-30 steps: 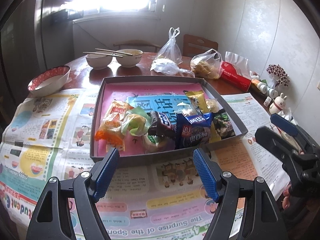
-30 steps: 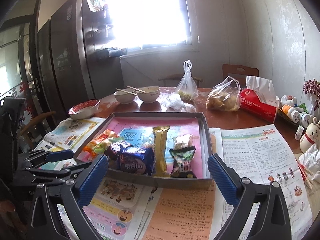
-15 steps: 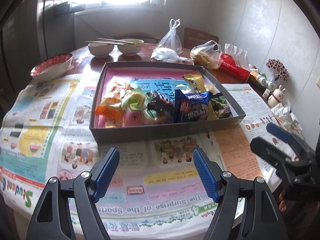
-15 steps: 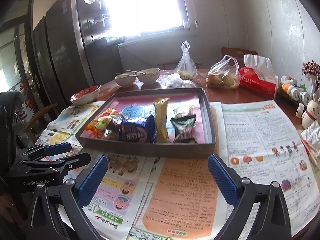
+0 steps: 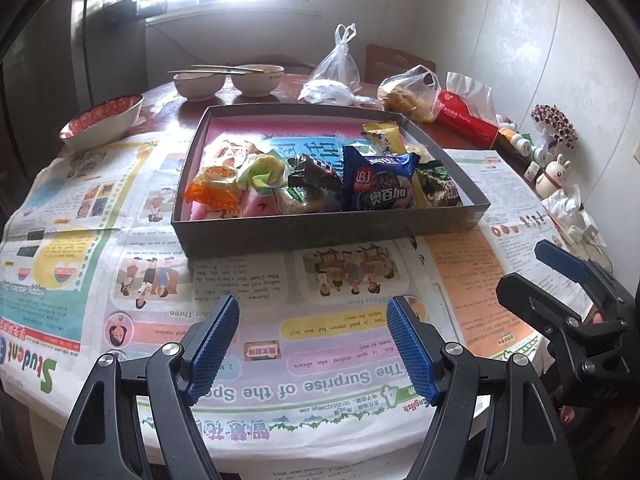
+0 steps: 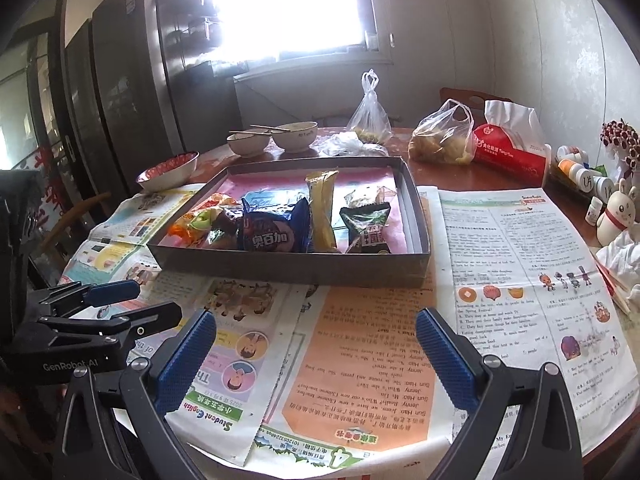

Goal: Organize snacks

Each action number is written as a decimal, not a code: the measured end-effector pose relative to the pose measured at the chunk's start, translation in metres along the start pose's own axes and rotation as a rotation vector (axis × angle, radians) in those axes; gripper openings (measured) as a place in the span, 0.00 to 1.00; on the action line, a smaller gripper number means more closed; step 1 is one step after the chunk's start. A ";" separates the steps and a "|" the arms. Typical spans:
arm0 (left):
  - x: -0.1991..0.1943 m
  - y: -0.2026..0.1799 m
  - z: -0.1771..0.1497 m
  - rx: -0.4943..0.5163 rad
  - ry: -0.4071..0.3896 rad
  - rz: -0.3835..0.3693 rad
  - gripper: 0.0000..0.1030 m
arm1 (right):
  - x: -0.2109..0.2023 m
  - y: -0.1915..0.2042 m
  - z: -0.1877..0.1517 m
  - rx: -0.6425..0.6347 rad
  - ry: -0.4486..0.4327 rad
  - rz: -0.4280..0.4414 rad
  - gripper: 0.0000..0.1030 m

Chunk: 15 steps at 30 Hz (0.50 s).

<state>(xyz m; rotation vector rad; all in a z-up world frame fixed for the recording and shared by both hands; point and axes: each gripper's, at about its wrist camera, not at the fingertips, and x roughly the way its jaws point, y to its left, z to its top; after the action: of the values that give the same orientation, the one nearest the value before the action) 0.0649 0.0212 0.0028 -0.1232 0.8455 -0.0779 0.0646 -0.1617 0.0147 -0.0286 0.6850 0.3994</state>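
A shallow grey box (image 5: 320,236) (image 6: 304,270) with a pink floor stands on newspapers in the middle of the table. Several snack packets lie along its near side: an orange packet (image 5: 212,188), a blue cookie pack (image 5: 378,188) (image 6: 276,226), a yellow bar (image 6: 322,208) and a dark green packet (image 6: 366,226). My left gripper (image 5: 312,324) hangs open over the newspaper, short of the box, with nothing between its blue pads. My right gripper (image 6: 316,340) is open too, empty, near the table's front edge. Each gripper shows at the side of the other's view.
Two bowls with chopsticks (image 5: 228,80) and a red-rimmed bowl (image 5: 100,122) sit at the back left. Plastic bags (image 6: 440,136), a red tissue pack (image 6: 512,152), small bottles and a rabbit figure (image 6: 618,216) line the back right. A dark cabinet (image 6: 120,80) stands left.
Both grippers have drawn back from the box toward the table's front edge and sunk a little; the box now looks farther off. Their jaws stay as wide as before.
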 end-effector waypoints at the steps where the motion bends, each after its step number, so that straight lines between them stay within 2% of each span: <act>1: 0.000 -0.001 -0.001 0.003 0.002 0.000 0.75 | 0.000 0.000 0.000 0.000 0.000 0.000 0.98; 15: -0.002 -0.002 -0.003 0.013 0.001 0.015 0.75 | -0.001 -0.003 -0.001 0.023 0.002 0.001 0.98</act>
<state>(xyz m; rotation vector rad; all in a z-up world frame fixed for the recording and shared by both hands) 0.0612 0.0188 0.0022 -0.1051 0.8465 -0.0692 0.0648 -0.1653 0.0145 -0.0071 0.6919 0.3927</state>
